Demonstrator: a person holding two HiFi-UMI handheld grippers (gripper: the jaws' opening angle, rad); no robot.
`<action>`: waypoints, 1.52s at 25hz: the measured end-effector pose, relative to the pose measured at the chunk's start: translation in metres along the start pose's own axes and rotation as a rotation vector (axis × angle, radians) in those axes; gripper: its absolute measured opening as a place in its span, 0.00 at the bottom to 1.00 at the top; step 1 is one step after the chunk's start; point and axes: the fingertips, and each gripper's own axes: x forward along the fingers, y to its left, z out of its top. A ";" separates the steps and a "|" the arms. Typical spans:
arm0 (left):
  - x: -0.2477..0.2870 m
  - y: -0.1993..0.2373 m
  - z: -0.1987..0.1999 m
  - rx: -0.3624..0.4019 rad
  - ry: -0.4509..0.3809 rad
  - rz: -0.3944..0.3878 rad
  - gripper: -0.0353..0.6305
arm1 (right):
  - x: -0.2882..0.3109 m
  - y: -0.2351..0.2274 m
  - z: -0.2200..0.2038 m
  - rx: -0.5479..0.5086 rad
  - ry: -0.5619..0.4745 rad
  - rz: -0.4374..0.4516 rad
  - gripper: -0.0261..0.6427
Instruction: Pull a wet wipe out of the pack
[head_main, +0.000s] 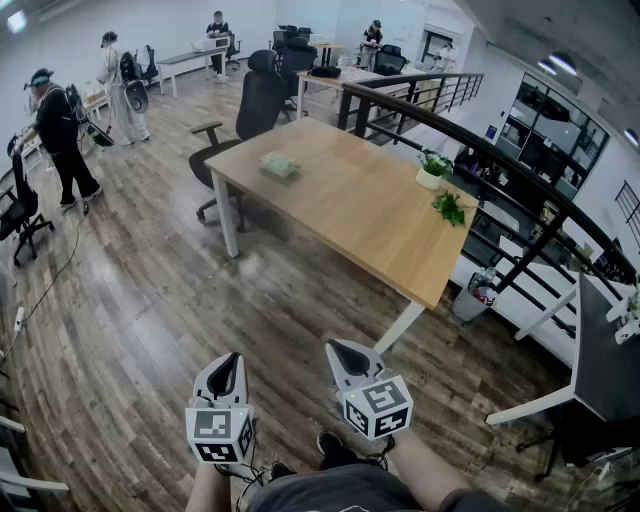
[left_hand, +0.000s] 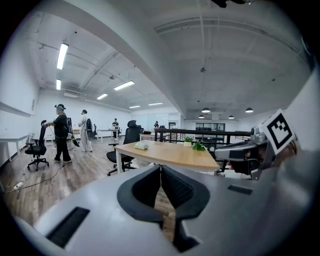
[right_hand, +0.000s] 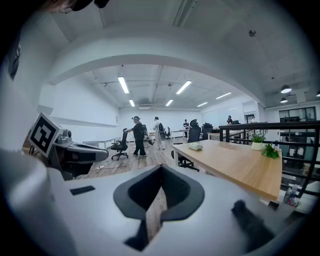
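The left gripper (head_main: 227, 372) is squeezed shut with nothing in it. It hangs low over the wood floor (head_main: 130, 330). The pack of wipes (head_main: 279, 165) lies far ahead on the table (head_main: 370, 215), at the end near the chair (head_main: 255, 105). The right gripper (head_main: 345, 358) is squeezed shut and empty too. 1 plant pot (head_main: 431, 178) sits by the table's right edge. I think the pack is light. If 1 gripper tugs a wipe and the other does not hold the pack down, the whole pack may lift or slide.

Left gripper (left_hand: 160, 167), right gripper (right_hand: 160, 168) closed
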 end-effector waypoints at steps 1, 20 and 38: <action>0.002 0.000 -0.002 0.002 0.002 -0.002 0.08 | 0.002 0.000 0.000 -0.002 0.000 0.001 0.07; 0.045 -0.016 -0.009 -0.003 0.048 0.096 0.08 | 0.042 -0.037 0.001 0.004 -0.009 0.164 0.07; 0.115 -0.005 0.014 -0.081 0.028 0.193 0.08 | 0.115 -0.106 0.008 -0.005 -0.044 0.270 0.08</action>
